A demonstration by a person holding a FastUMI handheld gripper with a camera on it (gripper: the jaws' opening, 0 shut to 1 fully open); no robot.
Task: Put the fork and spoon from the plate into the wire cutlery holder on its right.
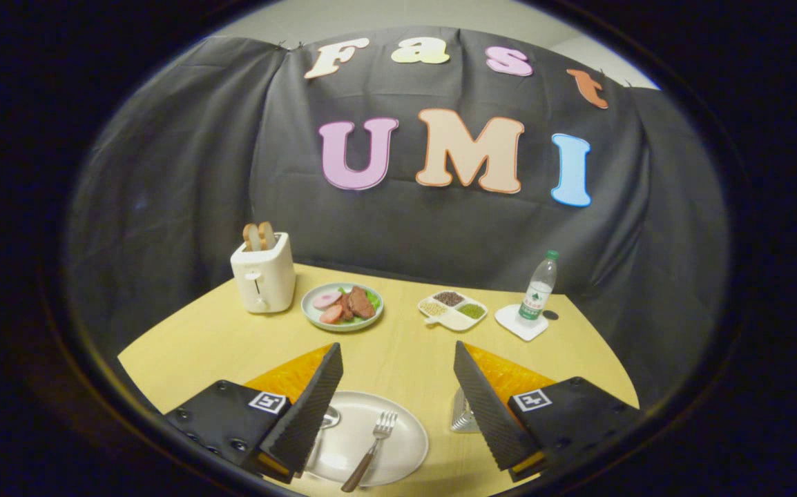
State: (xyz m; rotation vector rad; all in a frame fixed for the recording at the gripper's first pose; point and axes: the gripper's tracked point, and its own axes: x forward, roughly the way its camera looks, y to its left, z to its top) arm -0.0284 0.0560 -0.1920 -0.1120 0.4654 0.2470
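Observation:
A white plate (398,449) lies on the wooden table (205,345) right under my fingers. On it rests a fork (373,449) with a brown handle, tines pointing away from me. The bowl of a spoon (330,417) peeks out beside the left finger (309,407), which covers the rest of it. The wire cutlery holder (463,416) stands just right of the plate, mostly hidden behind the right finger (485,404). My gripper (397,359) hangs open above the plate with nothing between its fingers.
Farther back on the table stand a white toaster (263,277) with bread slices, a plate of food (342,305), a divided snack dish (452,309) and a water bottle (538,288) on a white coaster (509,319). Black cloth closes off the back.

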